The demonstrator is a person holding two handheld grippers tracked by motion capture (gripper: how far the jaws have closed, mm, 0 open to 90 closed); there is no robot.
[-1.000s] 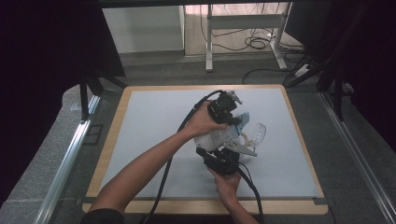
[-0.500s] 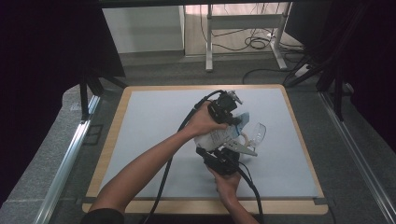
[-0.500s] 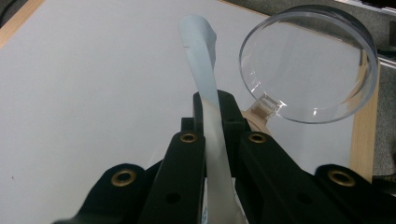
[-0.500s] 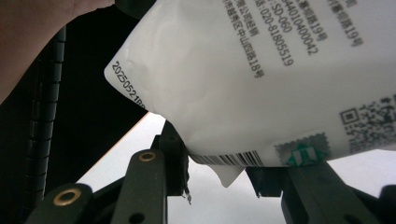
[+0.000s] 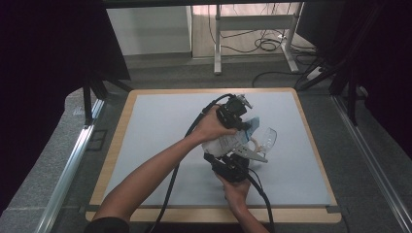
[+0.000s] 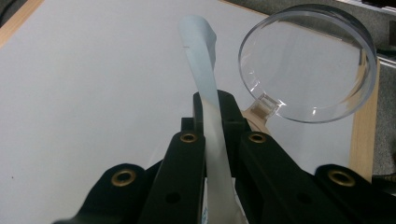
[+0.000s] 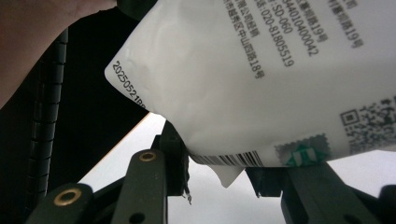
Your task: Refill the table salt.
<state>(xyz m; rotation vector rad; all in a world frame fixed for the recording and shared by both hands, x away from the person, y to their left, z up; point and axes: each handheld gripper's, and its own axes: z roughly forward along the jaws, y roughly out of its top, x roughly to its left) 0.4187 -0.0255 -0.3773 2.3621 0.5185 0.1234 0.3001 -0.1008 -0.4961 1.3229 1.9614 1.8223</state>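
Low in the high view's centre, the right claw clamped the white pouch's bottom edge. Just above, the left claw pinched its top seal, with the magnifying glass lying right of them on the table.

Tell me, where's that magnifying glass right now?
In the high view the magnifying glass lies on the grey mat, right of centre, just right of the white packet held between the two grippers.

white printed pouch | lower edge between jaws | hand top-left
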